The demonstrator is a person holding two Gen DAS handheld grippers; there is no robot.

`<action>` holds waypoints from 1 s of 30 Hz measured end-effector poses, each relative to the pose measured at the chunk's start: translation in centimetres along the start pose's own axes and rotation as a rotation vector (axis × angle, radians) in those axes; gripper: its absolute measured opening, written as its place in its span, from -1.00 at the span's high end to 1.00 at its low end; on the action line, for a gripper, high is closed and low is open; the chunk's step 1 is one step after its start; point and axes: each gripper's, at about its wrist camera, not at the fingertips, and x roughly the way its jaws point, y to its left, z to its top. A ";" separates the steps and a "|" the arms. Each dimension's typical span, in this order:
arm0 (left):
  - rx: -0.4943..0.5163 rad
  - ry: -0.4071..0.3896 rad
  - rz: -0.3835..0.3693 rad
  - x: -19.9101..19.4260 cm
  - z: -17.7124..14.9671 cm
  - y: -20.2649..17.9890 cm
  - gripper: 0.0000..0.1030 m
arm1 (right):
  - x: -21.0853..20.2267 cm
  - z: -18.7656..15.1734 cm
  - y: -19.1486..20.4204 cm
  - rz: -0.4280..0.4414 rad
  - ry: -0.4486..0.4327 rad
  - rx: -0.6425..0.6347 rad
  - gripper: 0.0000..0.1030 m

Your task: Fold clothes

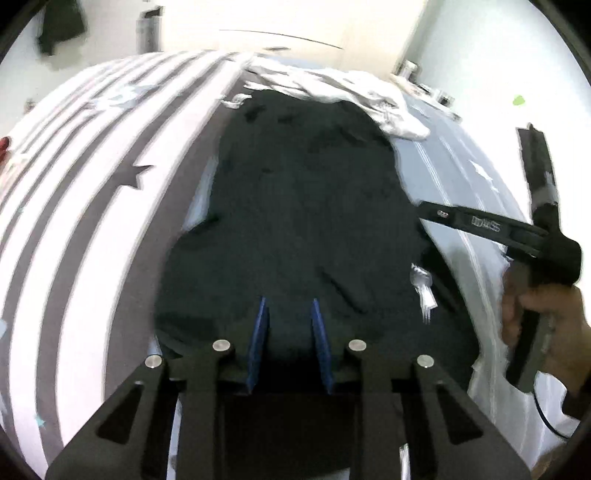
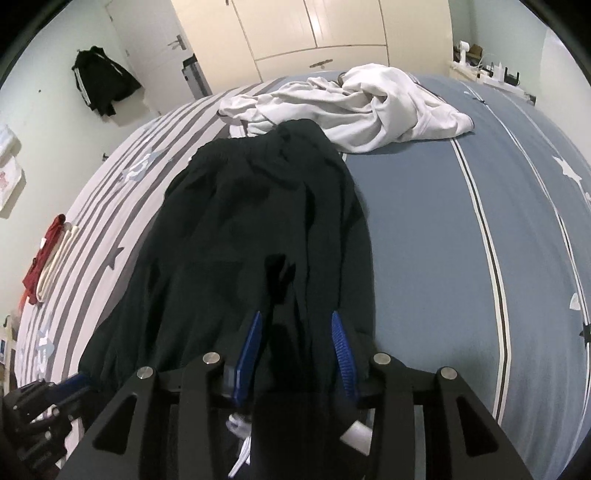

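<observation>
A black garment (image 1: 295,206) lies spread lengthwise on the bed, its far end against a crumpled white garment (image 2: 369,107). My left gripper (image 1: 291,328) is at the garment's near edge, its blue fingers (image 1: 260,332) apart with black cloth showing in the gap. My right gripper (image 2: 295,347) is low over the near end of the black garment (image 2: 258,221), with its blue fingers (image 2: 341,347) wide apart and cloth lying between them. A white drawstring (image 2: 240,443) hangs under it. Each gripper shows in the other's view: the right gripper (image 1: 428,210) at the garment's right edge and the left gripper (image 2: 75,382) at its lower left corner.
The bed cover is grey and white striped (image 1: 74,221) on the left and blue (image 2: 461,221) on the right. Folded red and cream clothes (image 2: 48,254) lie at the left edge. A hand (image 1: 546,325) holds the right gripper's handle. Wardrobe doors (image 2: 314,29) stand beyond the bed.
</observation>
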 end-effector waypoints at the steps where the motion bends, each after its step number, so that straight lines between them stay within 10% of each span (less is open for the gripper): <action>1: 0.007 0.007 -0.008 0.0 -0.1 -0.2 0.53 | -0.1 -0.2 0.1 0.003 0.003 -0.005 0.30; 12: -0.005 0.076 -0.002 3.1 -0.1 -0.4 0.50 | -0.4 -2.2 -0.2 0.025 0.033 0.011 0.30; 16: 0.002 0.028 -0.028 2.7 0.3 -0.1 0.98 | -0.8 -2.3 -0.2 0.023 0.025 0.026 0.29; 30: -0.024 -0.053 -0.156 0.7 8.2 -0.3 0.99 | -1.3 -3.2 -0.8 0.053 0.042 0.068 0.29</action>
